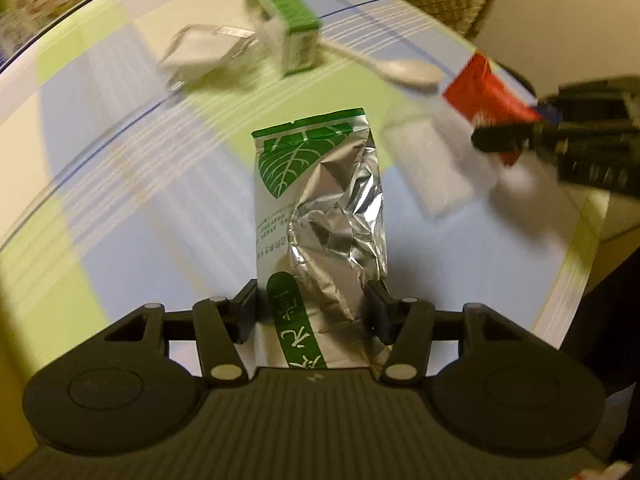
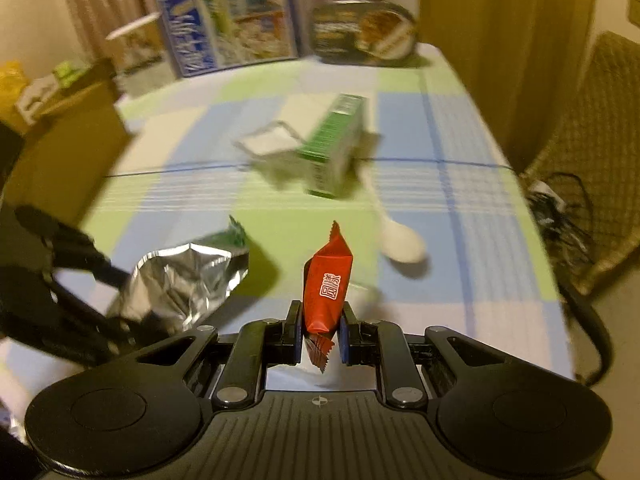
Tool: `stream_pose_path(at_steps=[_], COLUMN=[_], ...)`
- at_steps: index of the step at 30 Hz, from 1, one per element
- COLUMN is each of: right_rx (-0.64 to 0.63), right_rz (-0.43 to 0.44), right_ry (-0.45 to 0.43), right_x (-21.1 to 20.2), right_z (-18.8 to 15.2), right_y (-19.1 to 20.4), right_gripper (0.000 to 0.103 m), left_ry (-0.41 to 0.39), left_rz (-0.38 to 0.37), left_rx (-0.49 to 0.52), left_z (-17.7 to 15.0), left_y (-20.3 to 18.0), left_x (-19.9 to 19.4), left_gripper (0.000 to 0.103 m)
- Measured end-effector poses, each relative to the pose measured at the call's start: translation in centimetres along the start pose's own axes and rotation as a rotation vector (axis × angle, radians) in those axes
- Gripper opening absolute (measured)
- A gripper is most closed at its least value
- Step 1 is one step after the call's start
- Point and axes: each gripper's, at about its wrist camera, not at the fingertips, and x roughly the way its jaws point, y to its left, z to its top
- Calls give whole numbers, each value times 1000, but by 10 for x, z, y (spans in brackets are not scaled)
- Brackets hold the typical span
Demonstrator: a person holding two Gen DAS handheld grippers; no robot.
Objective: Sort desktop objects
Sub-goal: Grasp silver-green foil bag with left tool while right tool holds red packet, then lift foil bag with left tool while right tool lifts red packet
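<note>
Left gripper (image 1: 312, 312) grips foil pouch (image 1: 320, 208), lower end hidden

Left gripper (image 1: 312, 312) on foil pouch (image 1: 320, 216) over checked cloth (image 1: 120, 200)
Pads clamp pouch's lower end; green carton (image 1: 288, 24), clear tray (image 1: 200, 56), white spoon (image 1: 408, 72) beyond; right gripper (image 1: 508, 136) grips red packet (image 1: 484, 92) at right; background blurred
</note>
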Motion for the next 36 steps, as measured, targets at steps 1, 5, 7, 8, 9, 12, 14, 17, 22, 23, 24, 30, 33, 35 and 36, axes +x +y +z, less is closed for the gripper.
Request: stream_pose_path(at_steps=[1, 5, 7, 8, 9, 12, 14, 17, 22, 23, 24, 30, 33, 35, 36], right_rx=[-6, -34, -52, -63, -74, -93, -101, -116, -134, -133, -133, -128, -115, -104, -98], right_rz=[21, 88, 102, 106, 106, 102, 96, 89, 63, 61, 59, 51, 54, 64, 67], right_ry=[2, 33, 58, 67, 73, 89, 100, 119, 142, 146, 149, 166, 173, 173, 171], right_x=[0, 7, 12, 15, 18, 25, 29, 37, 45, 46, 46, 50, 51, 52, 52], right_z=[1, -4, -7, -8, -9, -12, -14, -16, -19, -19, -20, -23, -24, -24, -24], right_y=[7, 35, 45, 50, 55, 61, 65, 69, 69, 68, 68, 65, 62, 60, 59], right_gripper=[14, 14, 14, 14, 14, 14, 14, 14, 14, 14, 14, 14, 14, 14, 14], left_ry=[-3, -17, -23, -24, -23, -23, -37, -41, -5, -3, 2, 33, 23, 10, 0], left_rz=[25, 126, 140, 123, 101, 44, 12, -8, 8, 9, 17, 74, 64, 67, 73], left_rx=[-12, -48, -75, -98, -117, -174, -189, -183, -124, -119, -114, -39, -23, -14, -10], left_z=[-11, -42, -52, -55, -56, -56, -53, -46, -36, -34, -33, -31, -32, -34, -34], left_y=[1, 9, 16, 22, 27, 41, 46, 47, 39, 37, 36, 25, 24, 23, 23], left_x=[-5, -23, -27, -29, -29, -30, -32, -30, -14, -13, -11, -1, -4, -8, -11], left_gripper=[50, 50, 52, 53, 57, 68, 69, 69, 81, 80, 80, 81, 68, 61, 51])
